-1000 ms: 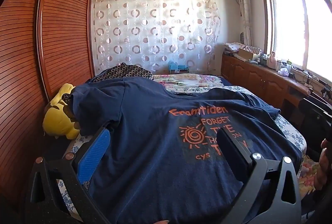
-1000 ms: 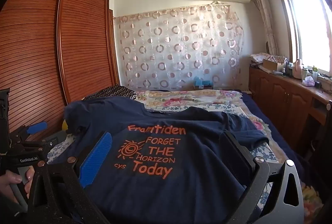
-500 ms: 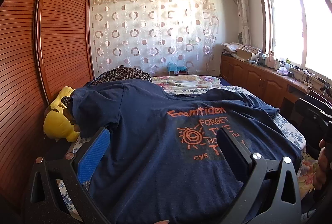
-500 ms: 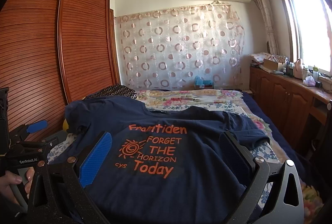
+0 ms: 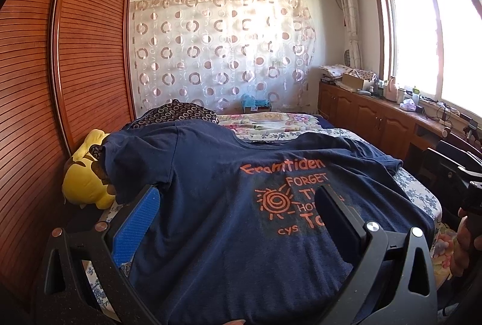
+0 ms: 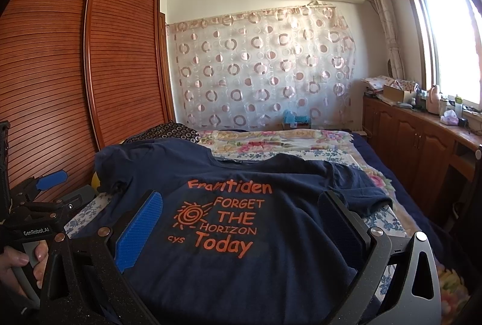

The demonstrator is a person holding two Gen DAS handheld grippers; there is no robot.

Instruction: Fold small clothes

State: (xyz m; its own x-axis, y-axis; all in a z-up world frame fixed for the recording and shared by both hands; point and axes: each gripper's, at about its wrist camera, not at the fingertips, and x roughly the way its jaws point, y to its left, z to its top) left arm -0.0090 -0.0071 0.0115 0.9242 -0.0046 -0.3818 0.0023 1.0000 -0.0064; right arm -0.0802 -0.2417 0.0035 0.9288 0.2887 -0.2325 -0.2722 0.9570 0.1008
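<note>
A navy T-shirt (image 5: 211, 189) with orange print lies spread flat, front up, on the bed, collar at the far side; it also shows in the right wrist view (image 6: 271, 174). My left gripper (image 5: 238, 204) is open and empty, held above the shirt's lower left part. My right gripper (image 6: 241, 210) is open and empty, held above the shirt's lower middle, its fingers either side of the print. The left gripper's blue pad also shows at the left edge of the right wrist view (image 6: 51, 178), held by a hand.
A yellow plush toy (image 5: 87, 171) lies at the bed's left edge by the wooden wardrobe (image 5: 60, 68). A dotted pillow (image 5: 177, 112) and a floral quilt (image 6: 271, 144) lie behind the shirt. Cabinets (image 6: 415, 144) run along the right under the window.
Both grippers have tilted up very slightly; the shirt has not moved and both stay open.
</note>
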